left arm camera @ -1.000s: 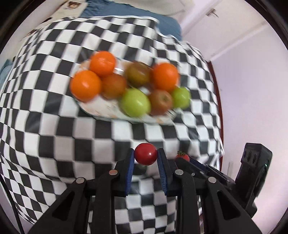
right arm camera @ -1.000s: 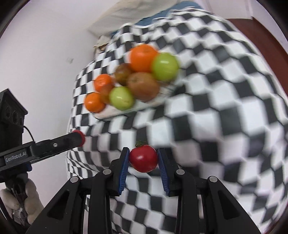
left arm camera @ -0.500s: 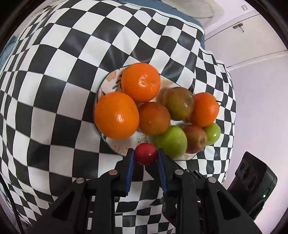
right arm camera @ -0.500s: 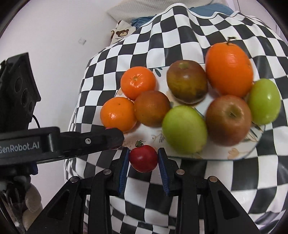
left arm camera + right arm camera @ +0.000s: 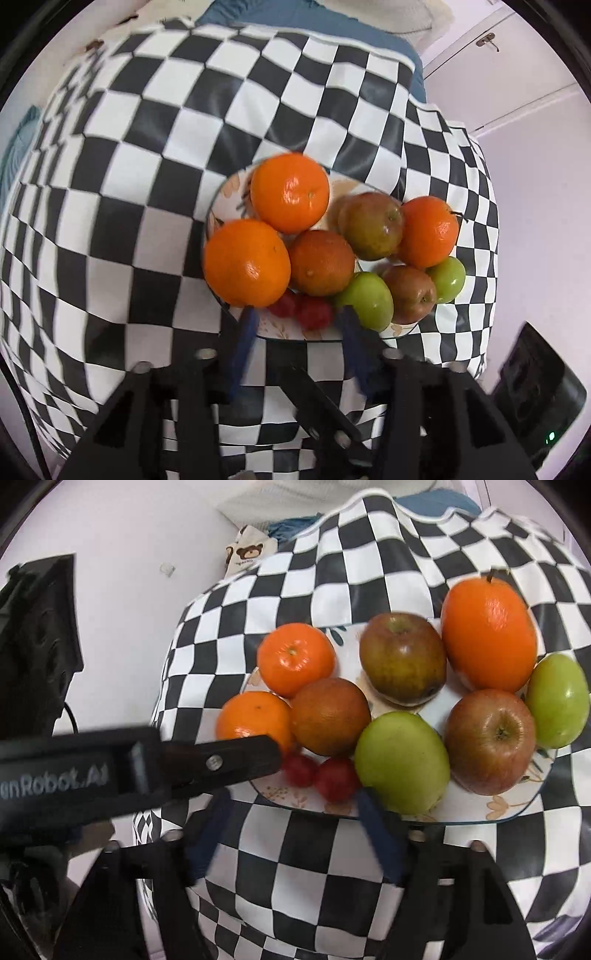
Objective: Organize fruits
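A floral plate (image 5: 225, 192) (image 5: 509, 805) on the checkered cloth holds oranges, green apples and red-brown apples. Two small red tomatoes lie side by side on its near rim (image 5: 314, 312) (image 5: 282, 304), also seen in the right wrist view (image 5: 336, 779) (image 5: 299, 770). My left gripper (image 5: 299, 332) is open, its blue-padded fingers spread either side of the tomatoes. My right gripper (image 5: 291, 812) is open just below the same tomatoes. The left gripper's finger (image 5: 221, 762) crosses the right wrist view from the left, its tip by the left tomato.
The checkered cloth (image 5: 147, 155) covers a table that drops off at the right and near edges. A wall stands to the right (image 5: 535, 184). A bear-print bag (image 5: 247, 554) and blue fabric lie at the far end.
Both grippers moved to the plate's near rim and opened. Each let go of its tomato, and the two tomatoes now rest on the plate.
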The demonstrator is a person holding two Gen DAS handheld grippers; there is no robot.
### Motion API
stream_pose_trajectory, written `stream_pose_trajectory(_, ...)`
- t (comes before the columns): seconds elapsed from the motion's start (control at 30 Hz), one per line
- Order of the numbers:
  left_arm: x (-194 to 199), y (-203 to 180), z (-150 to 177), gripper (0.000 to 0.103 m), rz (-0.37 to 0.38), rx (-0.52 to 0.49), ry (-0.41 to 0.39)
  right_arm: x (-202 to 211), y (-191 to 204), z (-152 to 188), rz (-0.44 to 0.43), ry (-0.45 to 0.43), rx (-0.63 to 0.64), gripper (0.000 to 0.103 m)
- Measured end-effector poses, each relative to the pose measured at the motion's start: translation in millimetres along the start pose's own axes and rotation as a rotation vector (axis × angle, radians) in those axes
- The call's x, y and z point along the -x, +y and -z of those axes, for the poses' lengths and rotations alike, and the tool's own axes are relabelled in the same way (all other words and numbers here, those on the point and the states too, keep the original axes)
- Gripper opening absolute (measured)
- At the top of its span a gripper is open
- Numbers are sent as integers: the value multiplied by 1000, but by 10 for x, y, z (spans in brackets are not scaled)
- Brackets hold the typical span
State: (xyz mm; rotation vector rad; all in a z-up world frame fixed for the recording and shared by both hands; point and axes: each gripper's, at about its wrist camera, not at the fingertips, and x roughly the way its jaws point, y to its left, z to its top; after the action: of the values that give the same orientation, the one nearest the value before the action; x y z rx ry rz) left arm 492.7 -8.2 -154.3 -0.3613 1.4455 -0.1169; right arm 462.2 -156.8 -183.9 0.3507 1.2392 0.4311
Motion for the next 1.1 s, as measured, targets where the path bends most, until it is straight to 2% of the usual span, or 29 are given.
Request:
stream_pose_trajectory(0.07,125,-4,15,91,-21,-15,-38,113,36,35,37,-22,15,86)
stream_pose_trajectory(0.1,164,-16,21,91,-39,-24,-54,165,34,51,45,-27,14,86)
stream_pose_trajectory(0.17,286,-45,66,91,-115,-58,-102,331,8,93,110,-40,15,95)
stream_pose_trajectory(0.27,428,-66,175,91,-221,-98,-171,588,-69,133,229,-69,27,95)
stream_pose_trajectory(0.37,476,-54,301,91,-265,-117,-199,856,-211,136,318,-92,20,95)
stream_pose_trajectory(0.53,465,-76,485,91,-285,-127,-210,1179,-346,120,393,-126,16,96)
stream_pose_trajectory(0.67,512,-139,617,91,-291,-138,-229,1197,-341,153,416,-138,25,96)
stream_pose_trajectory(0.9,812,-292,871,91,-302,-164,-304,1432,-221,264,422,-167,24,96)
stream_pose_trajectory(1.1,1183,-446,1121,91,-285,-194,-380,1852,-83,404,437,-240,35,96)
